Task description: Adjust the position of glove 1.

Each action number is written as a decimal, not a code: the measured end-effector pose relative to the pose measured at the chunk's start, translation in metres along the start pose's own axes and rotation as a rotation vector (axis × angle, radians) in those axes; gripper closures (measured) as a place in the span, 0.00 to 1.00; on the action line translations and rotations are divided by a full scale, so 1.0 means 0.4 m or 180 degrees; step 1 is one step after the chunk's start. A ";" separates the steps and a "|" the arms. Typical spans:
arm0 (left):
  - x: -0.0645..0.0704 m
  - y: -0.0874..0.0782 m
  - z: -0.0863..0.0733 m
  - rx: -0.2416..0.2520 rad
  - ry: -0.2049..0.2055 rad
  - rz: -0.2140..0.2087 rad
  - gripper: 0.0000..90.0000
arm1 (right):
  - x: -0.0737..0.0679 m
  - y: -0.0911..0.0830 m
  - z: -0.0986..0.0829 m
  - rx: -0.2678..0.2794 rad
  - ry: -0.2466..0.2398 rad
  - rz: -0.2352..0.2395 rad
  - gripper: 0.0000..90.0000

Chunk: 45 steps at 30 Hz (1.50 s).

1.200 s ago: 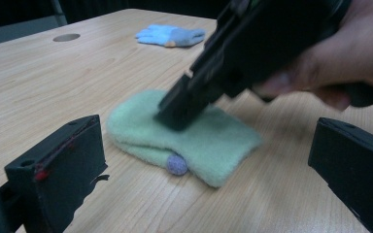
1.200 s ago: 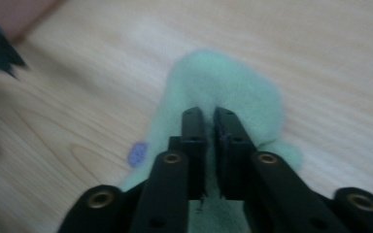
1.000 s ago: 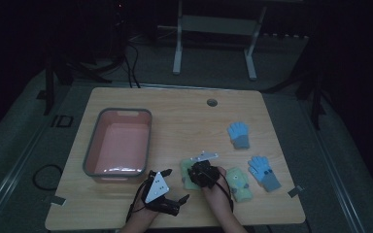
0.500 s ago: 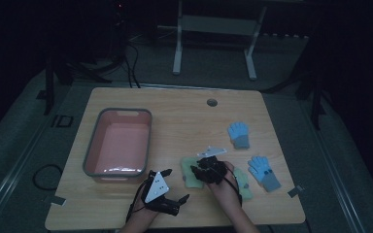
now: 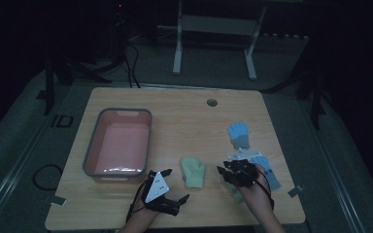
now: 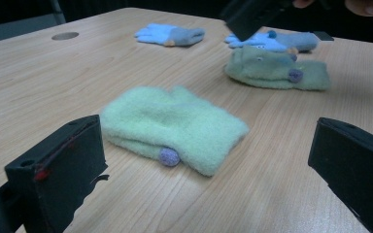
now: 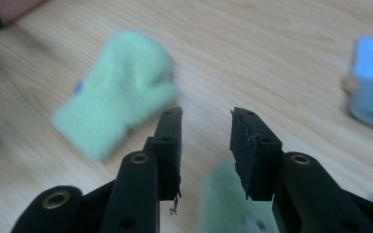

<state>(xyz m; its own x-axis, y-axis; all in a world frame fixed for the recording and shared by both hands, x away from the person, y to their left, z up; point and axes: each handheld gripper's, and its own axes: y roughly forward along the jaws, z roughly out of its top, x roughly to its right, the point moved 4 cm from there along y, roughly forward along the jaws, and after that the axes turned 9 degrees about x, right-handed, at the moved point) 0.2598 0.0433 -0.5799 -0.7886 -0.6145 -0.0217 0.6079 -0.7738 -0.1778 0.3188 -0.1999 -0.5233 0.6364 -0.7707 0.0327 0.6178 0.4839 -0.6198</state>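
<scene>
Pink bin (image 5: 117, 145) sits empty, two green mittens (image 5: 193, 171) and two blue gloves (image 5: 238, 134) on the table, both grippers (image 5: 167, 187) gaping and holding nothing.

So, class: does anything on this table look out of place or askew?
Mildly. Four gloves lie loose while the pink bin holds none. The two green gloves are split: one lies alone, the other lies against a blue glove. The second blue glove lies apart. Nothing looks spilled or damaged.
</scene>
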 end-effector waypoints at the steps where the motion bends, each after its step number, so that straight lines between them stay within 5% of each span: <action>1: 0.000 0.000 0.000 0.0000 -0.0001 0.0001 0.00 | 0.008 -0.008 -0.010 -0.0006 0.0013 -0.0005 0.72; 10: -0.001 0.000 0.000 -0.0003 -0.0005 0.0009 0.00 | 0.056 -0.055 -0.103 -0.0143 0.0082 -0.0044 0.72; 18: -0.001 0.000 0.000 -0.0007 -0.0008 0.0011 0.00 | 0.070 -0.031 -0.168 -0.0255 0.0107 -0.0065 0.71; 24: -0.001 0.000 0.000 -0.0009 -0.0009 0.0013 0.00 | 0.060 -0.023 -0.179 -0.0113 0.0028 -0.0106 0.91; 32: -0.001 0.001 0.000 -0.0003 -0.0021 0.0022 0.00 | 0.048 -0.044 -0.125 0.0091 0.0231 -0.0402 0.97; 35: 0.000 0.000 0.000 -0.0004 0.0000 0.0019 0.00 | 0.056 -0.049 -0.074 0.0246 0.0466 -0.0568 0.97; 45: 0.000 0.001 0.000 -0.0005 0.0008 0.0013 0.00 | 0.037 0.003 -0.031 0.0135 0.0510 -0.0738 0.97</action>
<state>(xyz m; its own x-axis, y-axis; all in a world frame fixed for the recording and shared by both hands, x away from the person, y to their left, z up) 0.2599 0.0431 -0.5799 -0.7863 -0.6173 -0.0248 0.6110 -0.7711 -0.1792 0.3231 -0.2158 -0.5332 0.3968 -0.9169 0.0433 0.7593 0.3014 -0.5768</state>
